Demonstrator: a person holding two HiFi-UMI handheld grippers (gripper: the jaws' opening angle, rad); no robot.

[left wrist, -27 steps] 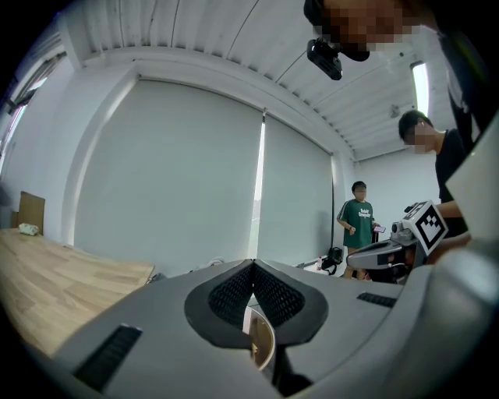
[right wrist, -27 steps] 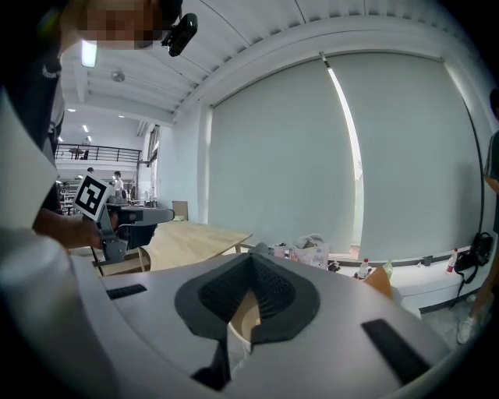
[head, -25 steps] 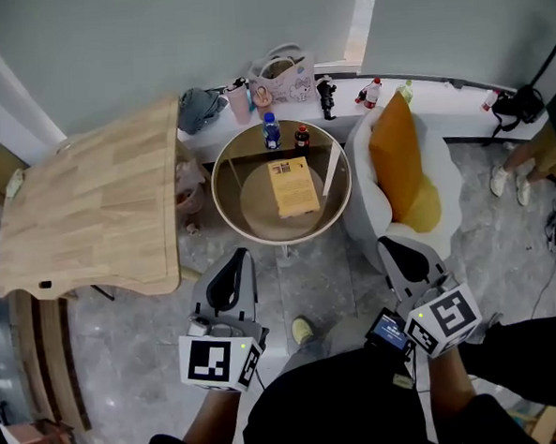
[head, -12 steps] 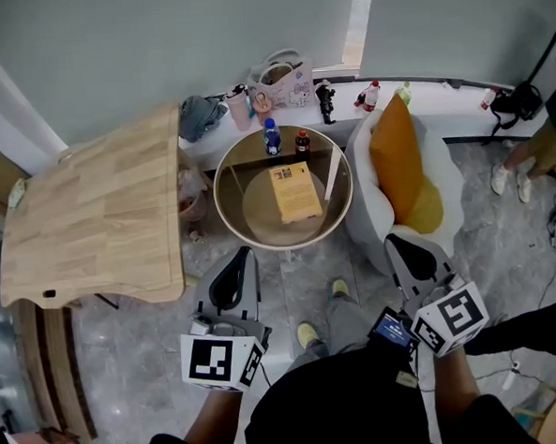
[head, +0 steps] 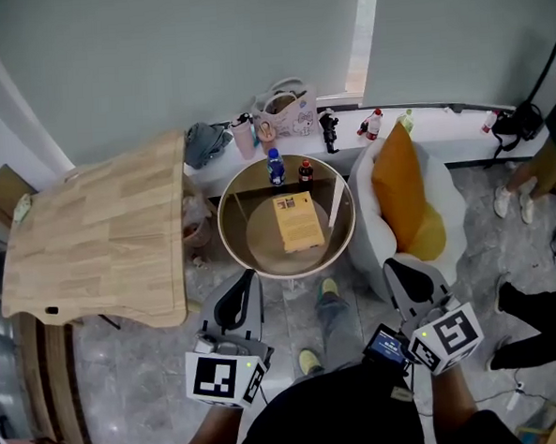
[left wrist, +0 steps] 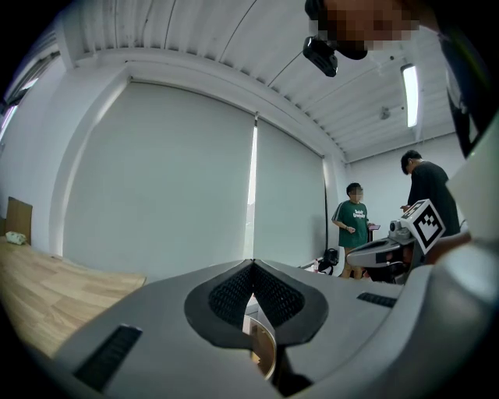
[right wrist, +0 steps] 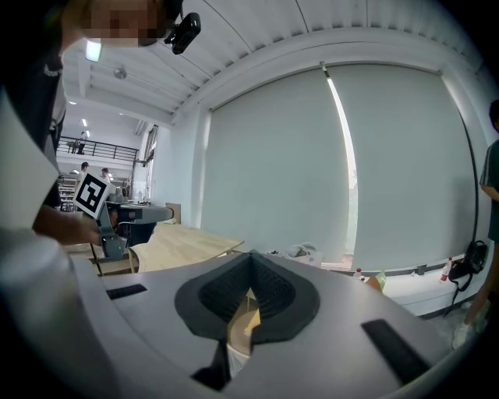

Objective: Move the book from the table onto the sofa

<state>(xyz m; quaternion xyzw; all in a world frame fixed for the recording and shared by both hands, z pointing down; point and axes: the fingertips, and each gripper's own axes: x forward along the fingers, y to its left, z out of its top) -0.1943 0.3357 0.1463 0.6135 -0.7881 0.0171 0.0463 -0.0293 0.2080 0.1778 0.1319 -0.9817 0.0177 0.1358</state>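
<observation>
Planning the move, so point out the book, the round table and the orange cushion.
book (head: pixel 298 222), head view, middle of its yellow cover.
round table (head: pixel 258 238), head view, bare top beside the book.
orange cushion (head: pixel 396 162), head view, its broad side.

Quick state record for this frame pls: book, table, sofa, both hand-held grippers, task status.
book: lies flat on the round table, nothing touching it
also on table: blue bottle, dark bottle, at the far edge
sofa: white, right of the table, orange cushion on it, no book
left hand-held gripper: shut, empty, short of the table
right hand-held gripper: shut, empty, by the sofa's near end
task status: not started
</observation>
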